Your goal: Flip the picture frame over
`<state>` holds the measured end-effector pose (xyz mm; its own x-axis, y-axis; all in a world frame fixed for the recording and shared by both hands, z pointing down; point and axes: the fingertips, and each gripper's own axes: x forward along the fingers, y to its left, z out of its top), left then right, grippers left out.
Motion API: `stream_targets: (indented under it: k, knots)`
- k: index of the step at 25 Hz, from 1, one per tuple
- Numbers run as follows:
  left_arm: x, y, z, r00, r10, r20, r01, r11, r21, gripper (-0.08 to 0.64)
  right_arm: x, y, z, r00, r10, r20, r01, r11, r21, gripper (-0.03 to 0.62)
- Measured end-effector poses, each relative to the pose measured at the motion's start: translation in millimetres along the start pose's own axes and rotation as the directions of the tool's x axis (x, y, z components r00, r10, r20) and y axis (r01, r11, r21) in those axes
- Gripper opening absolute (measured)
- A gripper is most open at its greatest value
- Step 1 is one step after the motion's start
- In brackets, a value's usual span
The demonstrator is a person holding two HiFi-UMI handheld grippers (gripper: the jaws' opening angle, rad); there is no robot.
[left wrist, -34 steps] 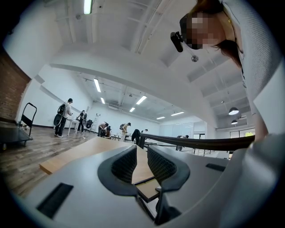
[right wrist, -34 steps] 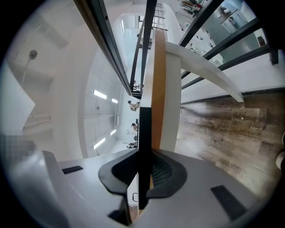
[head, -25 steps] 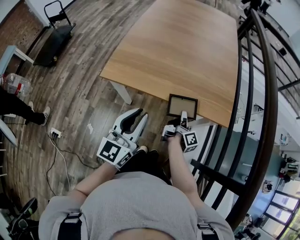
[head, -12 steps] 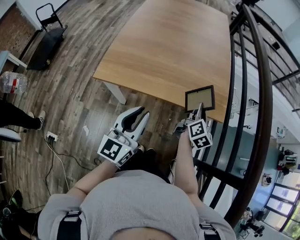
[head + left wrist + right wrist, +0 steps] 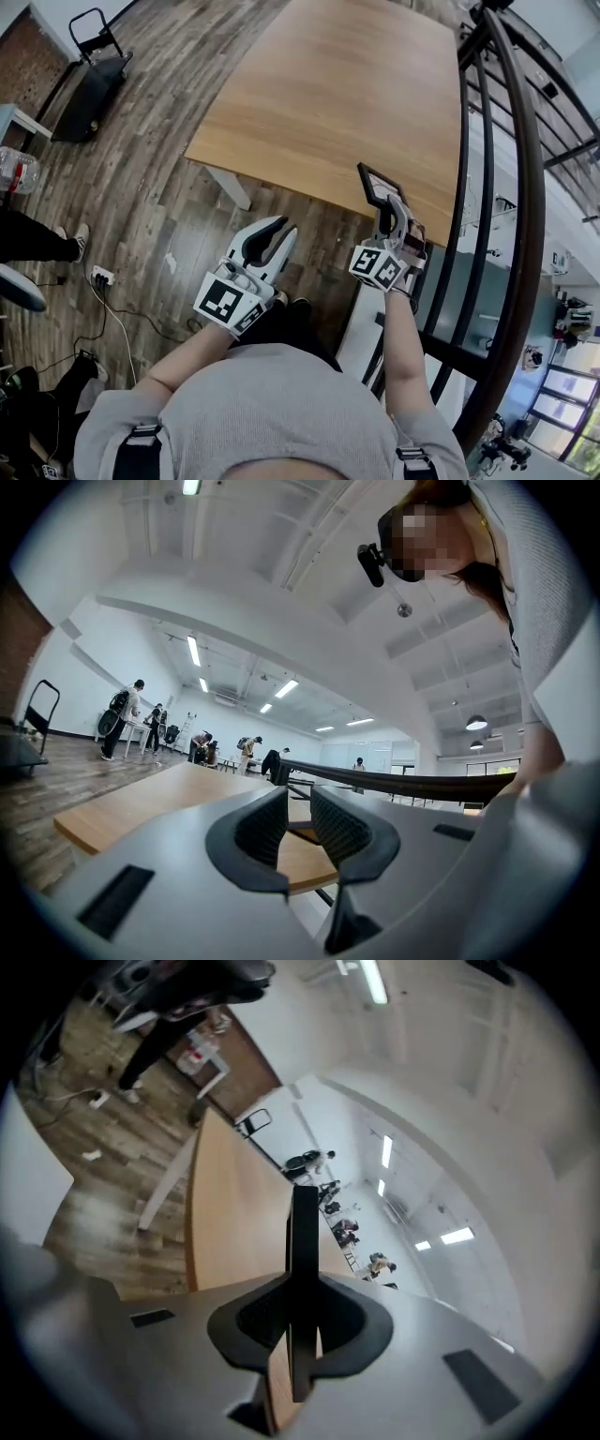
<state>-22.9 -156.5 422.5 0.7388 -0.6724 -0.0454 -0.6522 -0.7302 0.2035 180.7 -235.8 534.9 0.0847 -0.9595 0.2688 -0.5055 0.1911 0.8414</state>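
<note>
The picture frame (image 5: pixel 375 185), black-edged with a pale panel, hangs tilted in the air just past the near right edge of the wooden table (image 5: pixel 347 94). My right gripper (image 5: pixel 389 214) is shut on its lower edge. The right gripper view shows the frame (image 5: pixel 303 1232) edge-on as a thin dark bar pinched between the right gripper's (image 5: pixel 302 1314) pads. My left gripper (image 5: pixel 284 228) hovers over the floor in front of the table, left of the frame and apart from it. In its own view the left gripper (image 5: pixel 298 806) is open with nothing between its fingers.
A dark metal railing (image 5: pixel 473 187) runs close along the right side of the table. A black trolley (image 5: pixel 89 80) stands at the far left. A power strip with cable (image 5: pixel 101 275) lies on the wooden floor, beside a person's legs (image 5: pixel 37 234).
My right gripper has lifted the frame off the table's near edge and rolled it from lying flat to standing tilted on edge. The left gripper has stayed in place.
</note>
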Motion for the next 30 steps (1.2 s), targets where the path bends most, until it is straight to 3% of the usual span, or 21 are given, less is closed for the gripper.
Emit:
stream_targets:
  k: [3,8,12,21,24,30]
  knots:
    - [-2,2,-1,1.000,0.007,-0.008,-0.007,1.000,-0.005,0.080,3,33,4,0.997,0.075,0.006,-0.073,0.986,-0.151,0.064]
    - [0,-1,-6,1.000,0.000,-0.015,0.000,1.000,-0.017,0.080,12,63,1,0.992,0.118,-0.042,-0.125,0.946,-0.298,0.064]
    - [1,-5,-11,1.000,-0.010,-0.026,0.009,1.000,-0.027,0.080,20,92,-11,0.975,0.190,-0.113,-0.220,0.878,-0.425,0.064]
    - [0,-8,-9,1.000,-0.009,-0.015,0.008,1.000,-0.029,0.080,17,114,-10,0.947,0.261,-0.185,-0.313,0.874,-0.371,0.067]
    - [0,-7,-7,1.000,-0.006,-0.011,0.005,1.000,-0.030,0.080,18,114,-16,0.956,0.229,-0.183,-0.285,0.871,-0.400,0.071]
    - [0,-9,-11,1.000,-0.011,-0.023,0.010,0.999,-0.036,0.080,21,112,-15,0.979,0.154,-0.136,-0.196,0.899,-0.392,0.071]
